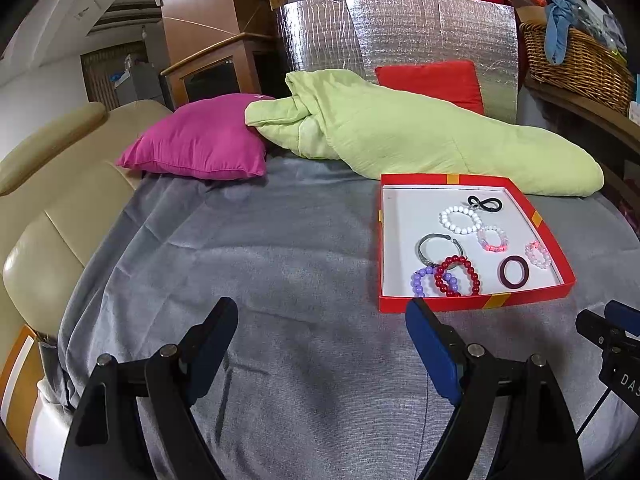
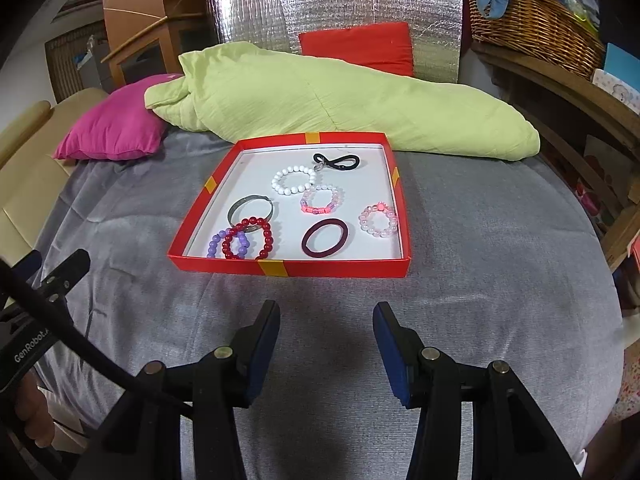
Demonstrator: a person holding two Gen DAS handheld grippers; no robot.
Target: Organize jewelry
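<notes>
A shallow red box lid (image 2: 332,269) (image 1: 460,303) lies on the grey bedspread and holds several bracelets and bands. Among them are a white bead bracelet (image 2: 293,179) (image 1: 461,219), a red bead bracelet (image 2: 248,239) (image 1: 457,276) overlapping a purple one (image 2: 228,245), a dark maroon band (image 2: 325,237) (image 1: 513,272) and a black hair tie (image 2: 336,161). My right gripper (image 2: 326,312) hovers open just in front of the lid, nothing between its fingers. My left gripper (image 1: 322,308) stands wide open to the lid's left, empty.
A light green quilt (image 2: 320,100) lies behind the lid, with a magenta cushion (image 2: 112,132) to its left and a red cushion (image 2: 360,50) against a silver foil panel. A wicker basket (image 2: 532,28) sits on a wooden shelf at right. A beige armchair (image 1: 48,208) borders the left.
</notes>
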